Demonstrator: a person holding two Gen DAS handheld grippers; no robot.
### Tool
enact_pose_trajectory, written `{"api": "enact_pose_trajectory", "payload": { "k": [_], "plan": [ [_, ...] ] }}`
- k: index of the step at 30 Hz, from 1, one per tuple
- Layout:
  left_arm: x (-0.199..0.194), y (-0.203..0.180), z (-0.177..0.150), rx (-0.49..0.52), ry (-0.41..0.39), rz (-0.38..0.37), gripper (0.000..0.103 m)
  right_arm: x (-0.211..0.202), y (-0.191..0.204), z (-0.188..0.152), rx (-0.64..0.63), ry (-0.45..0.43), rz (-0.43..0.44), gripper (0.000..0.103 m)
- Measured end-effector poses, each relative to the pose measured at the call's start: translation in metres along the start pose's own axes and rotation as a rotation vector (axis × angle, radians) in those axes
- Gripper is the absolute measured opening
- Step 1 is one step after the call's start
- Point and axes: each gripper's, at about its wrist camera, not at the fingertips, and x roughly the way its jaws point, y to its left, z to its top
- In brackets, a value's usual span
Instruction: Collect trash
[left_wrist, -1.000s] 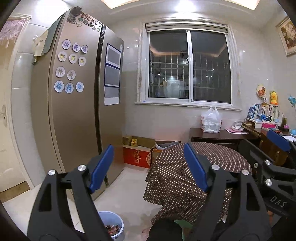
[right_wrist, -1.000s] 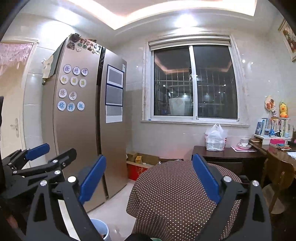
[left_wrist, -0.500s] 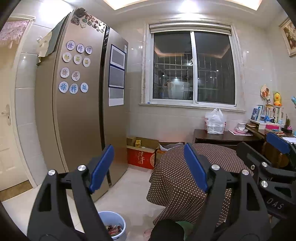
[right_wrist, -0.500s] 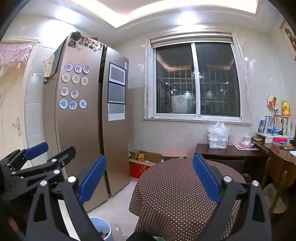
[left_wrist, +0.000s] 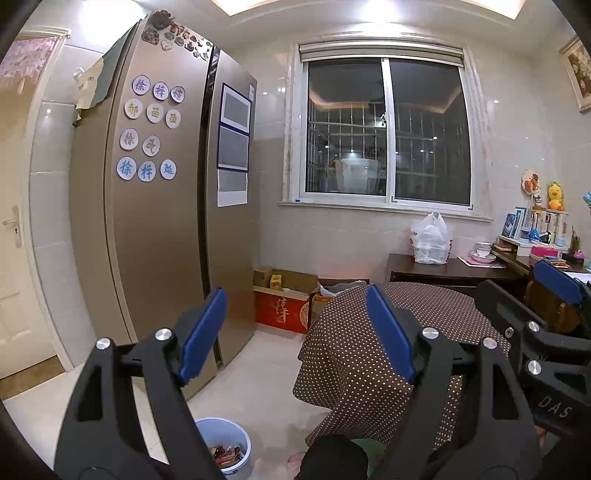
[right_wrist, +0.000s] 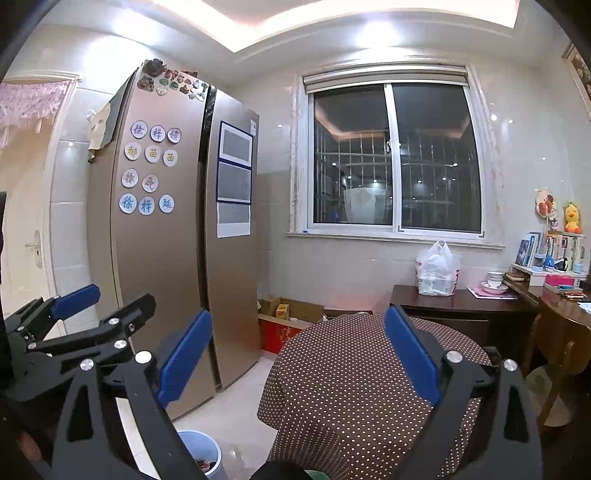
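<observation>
Your left gripper (left_wrist: 295, 325) is up at chest height, jaws spread wide with nothing between the blue pads. Your right gripper (right_wrist: 297, 354) sits the same way, jaws apart and empty, pointing level into the room. The two tools are side by side: from the left camera the right one's fingers poke in at the far right edge, and from the right camera the left one shows at the far left.

Down below your left gripper, just under its left finger, there's the pale blue trash bin (left_wrist: 236, 439) on the tiled floor, with colourful wrappers (left_wrist: 226, 453) lying inside it. From the right gripper it's low and to the left as well, half hidden behind the left finger.

Straight ahead and slightly right of both tools is the round table (right_wrist: 354, 384) in its brown dotted cloth; its top looks bare. Ahead to the left stands the bronze fridge (left_wrist: 155, 229), and beyond the table a white plastic bag (right_wrist: 437, 273) sits on the dark side table (right_wrist: 469, 301).
</observation>
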Motion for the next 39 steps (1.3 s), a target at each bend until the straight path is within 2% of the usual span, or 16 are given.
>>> {"api": "enact_pose_trajectory", "payload": {
  "k": [39],
  "plan": [
    [0.004,-0.004,-0.012,-0.014,0.024,0.012,0.077,0.007,0.01,-0.01,-0.001,0.026,0.002,0.093]
  ]
}}
